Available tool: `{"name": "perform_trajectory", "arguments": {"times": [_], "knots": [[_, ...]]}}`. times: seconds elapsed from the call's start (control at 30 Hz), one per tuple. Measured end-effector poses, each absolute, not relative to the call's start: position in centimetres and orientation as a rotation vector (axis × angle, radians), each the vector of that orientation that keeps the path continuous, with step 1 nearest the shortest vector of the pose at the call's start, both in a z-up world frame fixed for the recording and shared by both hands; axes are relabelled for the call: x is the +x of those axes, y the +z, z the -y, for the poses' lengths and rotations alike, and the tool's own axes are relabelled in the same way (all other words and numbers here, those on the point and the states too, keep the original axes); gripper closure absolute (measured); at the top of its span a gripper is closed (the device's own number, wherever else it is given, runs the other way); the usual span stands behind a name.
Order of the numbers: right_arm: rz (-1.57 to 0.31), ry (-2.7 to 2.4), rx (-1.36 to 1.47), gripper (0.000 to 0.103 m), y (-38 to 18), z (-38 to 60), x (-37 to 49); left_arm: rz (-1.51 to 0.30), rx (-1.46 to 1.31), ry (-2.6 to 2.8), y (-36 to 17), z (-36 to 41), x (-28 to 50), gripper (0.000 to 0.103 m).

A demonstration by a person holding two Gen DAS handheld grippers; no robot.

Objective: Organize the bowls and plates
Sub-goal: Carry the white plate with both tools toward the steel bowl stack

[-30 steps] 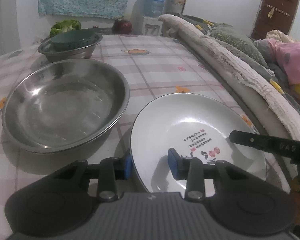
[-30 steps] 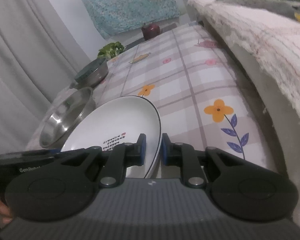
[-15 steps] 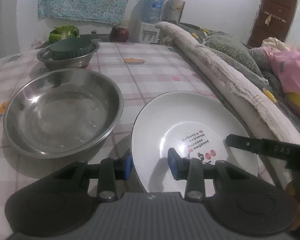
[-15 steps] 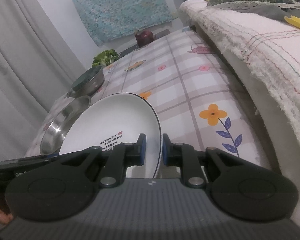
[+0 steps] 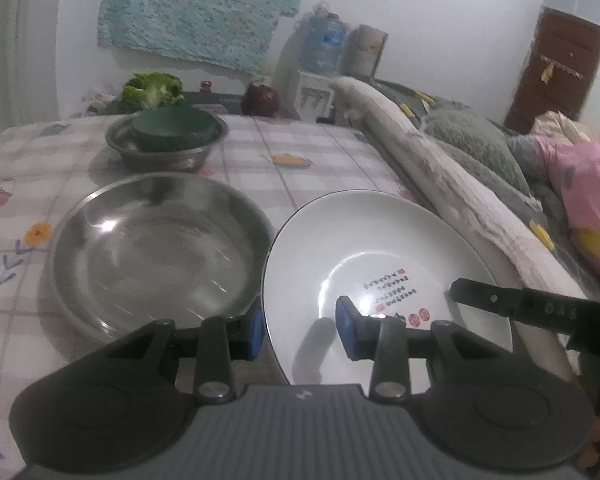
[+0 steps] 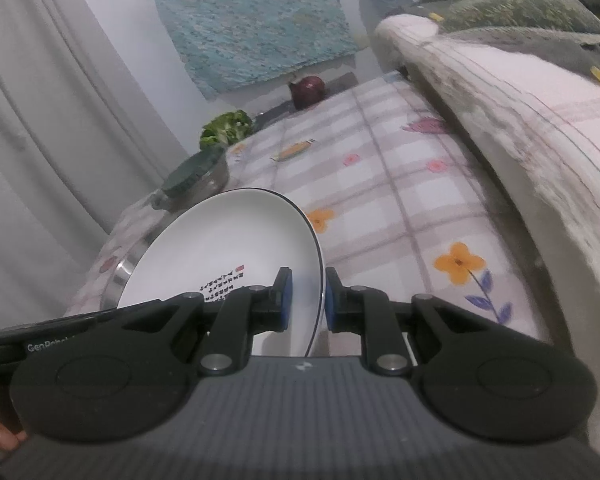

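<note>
The white plate [image 5: 380, 248] has risen off the table [image 5: 300, 144], both tongs [image 5: 300, 328] [image 6: 305, 300] clamping its rim; the steel bowl [image 5: 156, 248] sits left, partly hidden in the right view.

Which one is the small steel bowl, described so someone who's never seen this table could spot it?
Start at the checked floral tablecloth and go to its far end, near the broccoli. The small steel bowl sits there, beyond the large steel basin. Unlike the bare basin, it holds a dark green bowl inside it.
</note>
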State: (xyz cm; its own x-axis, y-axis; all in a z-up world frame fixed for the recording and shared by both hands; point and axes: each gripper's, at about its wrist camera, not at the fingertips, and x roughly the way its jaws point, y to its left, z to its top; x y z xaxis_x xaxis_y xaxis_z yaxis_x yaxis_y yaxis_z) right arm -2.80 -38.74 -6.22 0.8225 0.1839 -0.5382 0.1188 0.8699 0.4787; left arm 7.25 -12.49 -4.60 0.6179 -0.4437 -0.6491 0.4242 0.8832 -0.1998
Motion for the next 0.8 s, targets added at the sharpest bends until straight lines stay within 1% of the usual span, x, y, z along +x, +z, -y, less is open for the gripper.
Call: {"name": "perform_trajectory", "arguments": {"times": [0.2, 0.4, 0.57, 0.8], "knots": [[-0.600, 0.091, 0.513, 0.087, -4.7, 37.0, -0.3, -0.721, -0.069, -0.438, -3.2, 10.2, 8.5, 0.066], [-0.626, 0.164, 0.504, 0.087, -4.1, 34.3, 3.9, -0.704, -0.105, -0.361, -2.5, 6.9, 10.6, 0.065], [-0.672, 0.205, 0.492, 0.087, -4.4, 31.1, 7.6, -0.731, -0.131, -0.298, -3.2, 4.1, 12.9, 0.064], [-0.766, 0.207, 0.447, 0.085, -5.6, 27.6, 11.6, -0.822, -0.145, -0.265, -5.4, 1.8, 15.8, 0.064]]}}
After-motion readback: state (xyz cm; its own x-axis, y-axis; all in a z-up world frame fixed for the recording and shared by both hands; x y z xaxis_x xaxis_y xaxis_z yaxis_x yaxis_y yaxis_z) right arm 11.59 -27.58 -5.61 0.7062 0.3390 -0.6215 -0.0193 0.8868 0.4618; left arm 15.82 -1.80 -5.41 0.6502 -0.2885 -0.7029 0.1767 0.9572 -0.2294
